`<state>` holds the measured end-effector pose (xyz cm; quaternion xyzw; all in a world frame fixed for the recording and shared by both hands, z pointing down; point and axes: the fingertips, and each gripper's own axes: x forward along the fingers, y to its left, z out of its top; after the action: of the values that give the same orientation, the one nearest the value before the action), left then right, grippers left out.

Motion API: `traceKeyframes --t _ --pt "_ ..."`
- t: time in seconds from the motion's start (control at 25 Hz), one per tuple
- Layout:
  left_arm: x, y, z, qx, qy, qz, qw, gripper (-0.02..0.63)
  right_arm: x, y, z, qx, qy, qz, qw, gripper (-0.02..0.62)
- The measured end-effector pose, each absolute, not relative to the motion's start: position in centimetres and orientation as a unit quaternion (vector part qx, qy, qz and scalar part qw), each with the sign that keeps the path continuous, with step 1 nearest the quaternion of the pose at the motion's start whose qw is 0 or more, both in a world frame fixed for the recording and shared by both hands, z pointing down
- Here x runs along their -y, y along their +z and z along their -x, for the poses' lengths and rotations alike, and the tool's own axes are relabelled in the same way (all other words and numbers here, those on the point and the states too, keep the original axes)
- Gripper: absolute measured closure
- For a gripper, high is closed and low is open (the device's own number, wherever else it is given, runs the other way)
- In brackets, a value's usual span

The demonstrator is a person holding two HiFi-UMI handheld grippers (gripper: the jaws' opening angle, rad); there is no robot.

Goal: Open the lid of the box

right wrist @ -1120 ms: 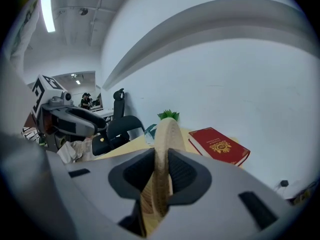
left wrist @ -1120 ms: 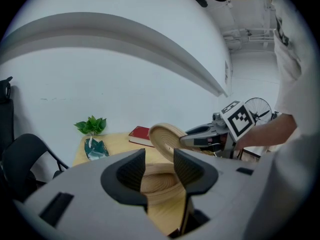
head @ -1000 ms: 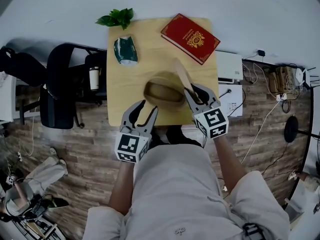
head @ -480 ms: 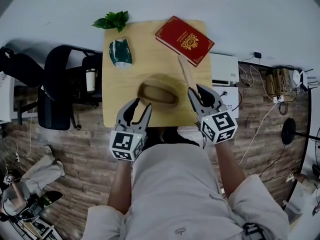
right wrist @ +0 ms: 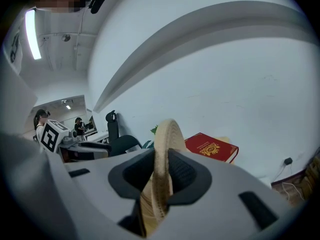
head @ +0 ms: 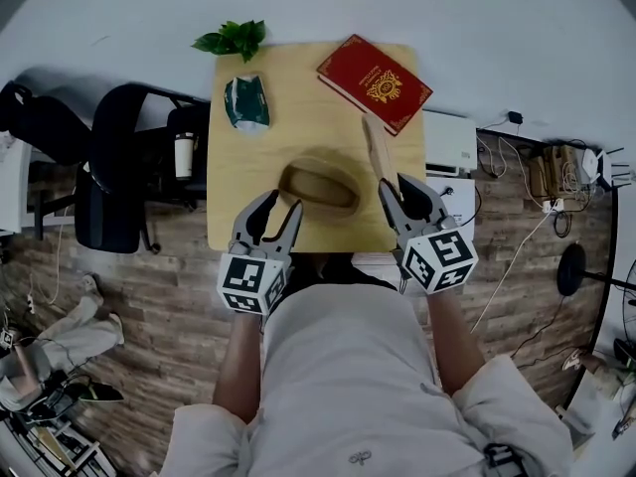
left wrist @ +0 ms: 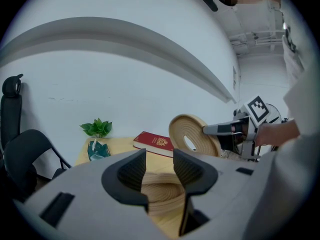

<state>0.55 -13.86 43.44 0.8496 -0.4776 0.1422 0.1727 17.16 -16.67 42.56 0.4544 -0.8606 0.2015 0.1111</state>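
Gripping the round pale wooden lid (head: pixel 378 152) on edge, our right claw (head: pixel 397 184) is clenched. Our left claw (head: pixel 270 210) gapes empty, the open pale wooden box (head: pixel 318 188) just ahead.

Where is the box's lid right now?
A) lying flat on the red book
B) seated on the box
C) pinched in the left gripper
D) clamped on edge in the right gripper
D: the right gripper is shut on the lid, holding it upright off the open box.
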Motion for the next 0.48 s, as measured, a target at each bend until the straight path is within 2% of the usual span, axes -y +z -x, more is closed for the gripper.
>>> traceKeyframes --t 0.48 --pt "13.98 42.63 0.33 0.491 0.134 -0.844 0.165 0.454 16.50 42.28 -16.04 0.868 0.207 -0.439 0.105 0.512"
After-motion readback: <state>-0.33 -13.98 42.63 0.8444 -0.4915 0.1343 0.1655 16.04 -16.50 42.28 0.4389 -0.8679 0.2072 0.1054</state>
